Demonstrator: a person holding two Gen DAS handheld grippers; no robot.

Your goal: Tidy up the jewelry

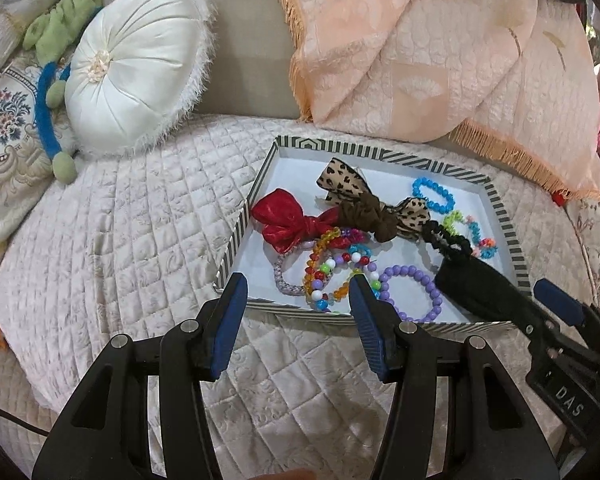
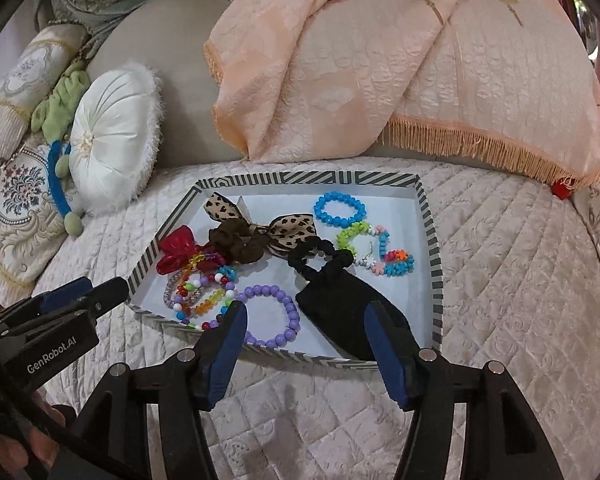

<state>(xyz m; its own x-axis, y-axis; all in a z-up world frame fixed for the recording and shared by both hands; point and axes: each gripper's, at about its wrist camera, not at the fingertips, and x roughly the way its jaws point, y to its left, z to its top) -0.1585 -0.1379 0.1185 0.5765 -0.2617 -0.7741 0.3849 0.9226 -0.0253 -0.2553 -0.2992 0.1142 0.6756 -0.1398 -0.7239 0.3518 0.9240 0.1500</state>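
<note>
A striped tray [image 1: 500, 208] [image 2: 430, 236] lies on the quilted bed and holds jewelry and hair pieces: a red bow [image 1: 284, 220] [image 2: 176, 252], a leopard bow with brown scrunchie [image 1: 364, 208] [image 2: 260, 232], a blue bead bracelet [image 1: 434, 194] [image 2: 340, 210], a purple bead bracelet [image 1: 410, 292] [image 2: 274, 312], mixed coloured bead bracelets [image 1: 332, 268] [image 2: 200, 284], a black scrunchie bow [image 1: 472, 280] [image 2: 340, 296]. My left gripper [image 1: 298, 284] is open at the tray's near edge. My right gripper [image 2: 306, 314] is open, also at the near edge.
A white round cushion [image 1: 136, 68] [image 2: 112, 140] and a green-and-blue plush toy [image 1: 52, 80] lie at the left. A peach fringed blanket [image 1: 440, 52] [image 2: 400, 72] is piled behind the tray. Embroidered pillows [image 1: 8, 128] sit far left.
</note>
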